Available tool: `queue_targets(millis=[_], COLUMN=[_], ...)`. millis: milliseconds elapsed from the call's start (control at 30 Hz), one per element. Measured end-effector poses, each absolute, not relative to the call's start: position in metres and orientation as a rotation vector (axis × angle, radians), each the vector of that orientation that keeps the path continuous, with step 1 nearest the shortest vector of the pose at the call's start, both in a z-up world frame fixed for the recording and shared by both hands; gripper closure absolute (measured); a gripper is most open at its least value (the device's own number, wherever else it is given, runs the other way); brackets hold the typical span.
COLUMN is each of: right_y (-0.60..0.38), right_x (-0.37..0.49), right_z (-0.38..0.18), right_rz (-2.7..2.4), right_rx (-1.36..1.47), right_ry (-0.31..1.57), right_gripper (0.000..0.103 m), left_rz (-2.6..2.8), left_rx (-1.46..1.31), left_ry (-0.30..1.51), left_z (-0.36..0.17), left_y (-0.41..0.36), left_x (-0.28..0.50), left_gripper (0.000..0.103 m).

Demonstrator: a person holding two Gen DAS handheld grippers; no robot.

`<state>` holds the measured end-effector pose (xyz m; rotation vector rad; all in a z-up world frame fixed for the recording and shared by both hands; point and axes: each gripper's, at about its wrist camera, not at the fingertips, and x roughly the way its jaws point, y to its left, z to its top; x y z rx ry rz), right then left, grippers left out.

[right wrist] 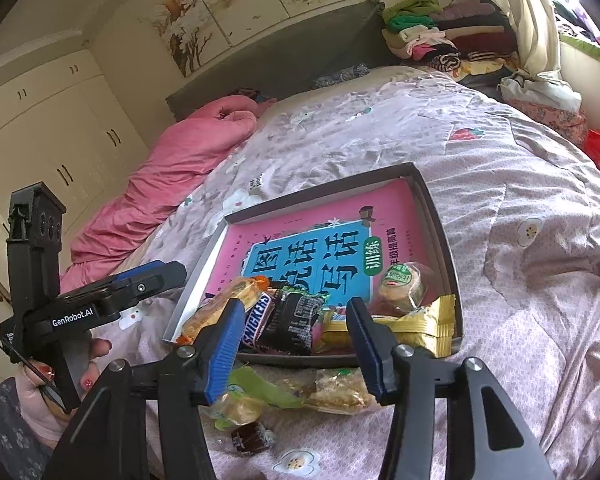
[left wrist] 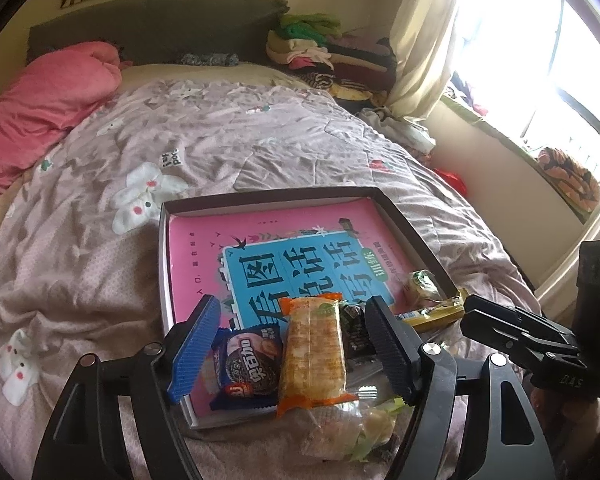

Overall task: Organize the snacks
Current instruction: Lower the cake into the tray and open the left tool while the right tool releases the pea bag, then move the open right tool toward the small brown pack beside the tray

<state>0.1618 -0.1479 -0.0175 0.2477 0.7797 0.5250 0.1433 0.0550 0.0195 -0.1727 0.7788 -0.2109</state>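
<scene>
A shallow grey box (left wrist: pixel 404 220) (right wrist: pixel 440 216) with a pink and blue book inside lies on the bed. At its near end lie an orange-ended cracker pack (left wrist: pixel 312 352) (right wrist: pixel 220 308), a blue cookie pack (left wrist: pixel 246 364), a Snickers bar (right wrist: pixel 256 320), a black candy (right wrist: pixel 296 316), a gold wafer pack (right wrist: pixel 412 324) (left wrist: pixel 432 314) and a round green-labelled pastry (right wrist: pixel 400 284) (left wrist: pixel 420 284). My left gripper (left wrist: pixel 296 352) is open over the cracker and cookie packs. My right gripper (right wrist: pixel 296 344) is open over the box's near edge. Clear-wrapped snacks (right wrist: pixel 332 392) (left wrist: pixel 352 428) lie on the quilt before the box.
A small dark candy (right wrist: pixel 252 438) lies on the quilt near me. A pink blanket (left wrist: pixel 40 108) lies at the bed's far left. Folded clothes (left wrist: pixel 324 52) are piled by the headboard. A window sill (left wrist: pixel 520 144) runs along the right.
</scene>
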Motion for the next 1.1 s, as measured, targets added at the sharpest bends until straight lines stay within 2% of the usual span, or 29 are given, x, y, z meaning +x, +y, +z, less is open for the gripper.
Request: queue_targets(millis=[500,1100], right_y=[-0.144,-0.123], right_x=[0.141,0.103], right_z=[-0.013,-0.018], right_rz=[0.573,0.657], right_rx=[0.23,0.081], right_ry=[0.779,0.788], right_gripper=[0.048,0.048], left_rz=[-0.204,-0.212], left_rx=[-0.14,-0.142], left_ry=[0.776,0.81], left_z=[0.025,0.013], left_y=[0.058,0.061], left_x=[0.128,0.108], left_gripper=[0.027,0.026])
